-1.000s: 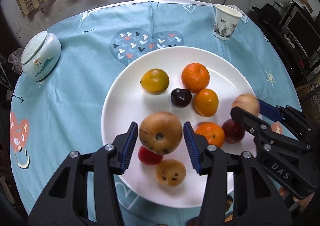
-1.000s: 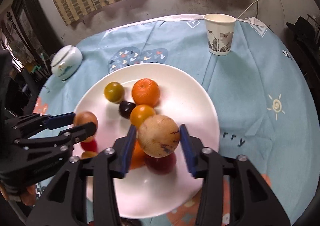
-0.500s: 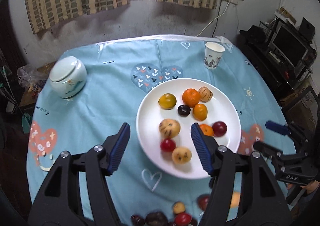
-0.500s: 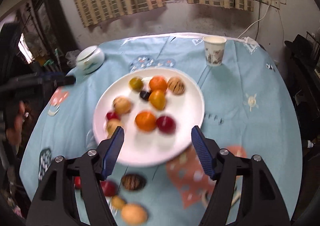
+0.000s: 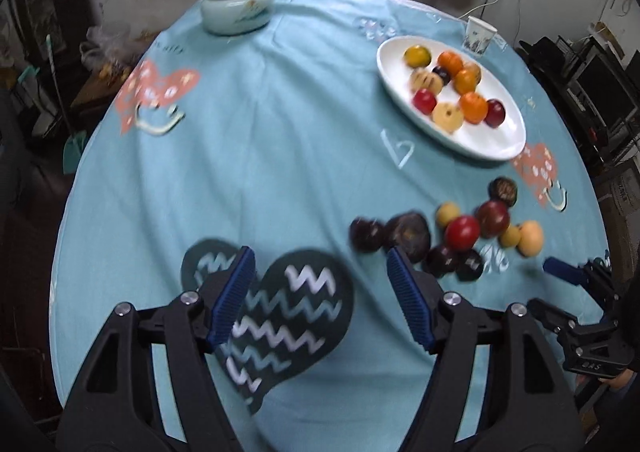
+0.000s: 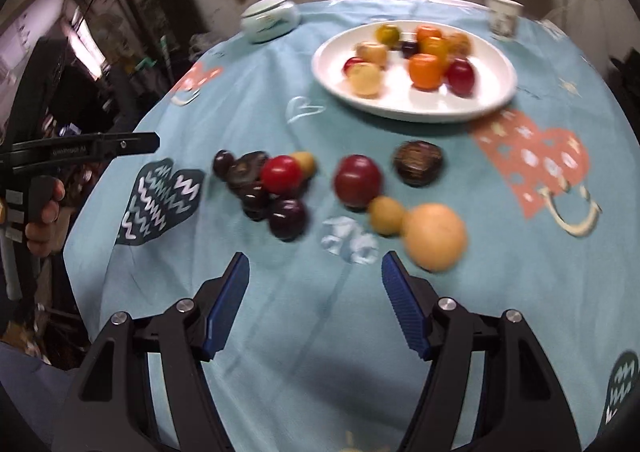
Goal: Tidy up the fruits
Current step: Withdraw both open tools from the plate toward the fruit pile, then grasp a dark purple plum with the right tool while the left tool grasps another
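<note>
Nine fruits sat on the white plate (image 6: 496,92) toward the table's far right edge, and a loose heap of dark plums (image 6: 256,184), red ones and a big yellow fruit (image 6: 435,236) waited on the blue cloth (image 5: 280,132) near the front edge. Both tools hung empty: left gripper (image 5: 320,300) spread wide over the dark heart print, right gripper (image 6: 314,302) equally spread just short of the heap, presumably lining up a pick. Motion blur hid finer detail. Jar (image 5: 237,6) and paper cup (image 6: 502,16) stood at the far edge, clear of the work.

Right gripper (image 5: 592,352) body: faint lettering, too blurred to read.
</note>
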Motion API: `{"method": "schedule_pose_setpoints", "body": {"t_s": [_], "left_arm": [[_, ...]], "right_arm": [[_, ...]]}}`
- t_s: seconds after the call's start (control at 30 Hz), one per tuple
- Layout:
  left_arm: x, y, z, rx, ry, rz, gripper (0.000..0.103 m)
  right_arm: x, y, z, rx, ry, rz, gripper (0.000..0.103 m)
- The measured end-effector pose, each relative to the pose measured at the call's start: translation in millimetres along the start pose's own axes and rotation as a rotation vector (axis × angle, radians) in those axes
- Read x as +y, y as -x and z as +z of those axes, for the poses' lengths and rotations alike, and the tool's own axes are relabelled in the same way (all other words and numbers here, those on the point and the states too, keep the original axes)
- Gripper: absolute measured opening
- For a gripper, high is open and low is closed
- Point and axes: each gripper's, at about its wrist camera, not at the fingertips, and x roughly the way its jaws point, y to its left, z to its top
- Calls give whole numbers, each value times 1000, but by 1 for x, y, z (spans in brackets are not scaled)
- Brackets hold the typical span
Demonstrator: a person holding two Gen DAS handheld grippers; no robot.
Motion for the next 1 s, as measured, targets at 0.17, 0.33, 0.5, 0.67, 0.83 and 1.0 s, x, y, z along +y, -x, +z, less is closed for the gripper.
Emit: {"method": "schedule_pose_setpoints", "body": {"t_s": [0.17,0.33,0.5,0.67,0.83,1.0], "left_arm": [[11,17,-12,-27,13,-3,70],[21,24,-20,-24,31,-5,70],[23,16,-20,1,31,-23,70],[5,-3,-7,17,-9,-66,70],[-21,-33,5,19,-180,-107,70],[-24,-62,7,62,-312,-154,68]], "right_arm": [[18,-37,16,66,47,15,53],[21,-58,22,108,83,-7,52],[20,-72,28,133,112,-6,42],[9,-61,28,132,82,-2,32],[-7,-43,16,129,-12,26,32],[-14,-35,3,132,-80,38,32]]}}
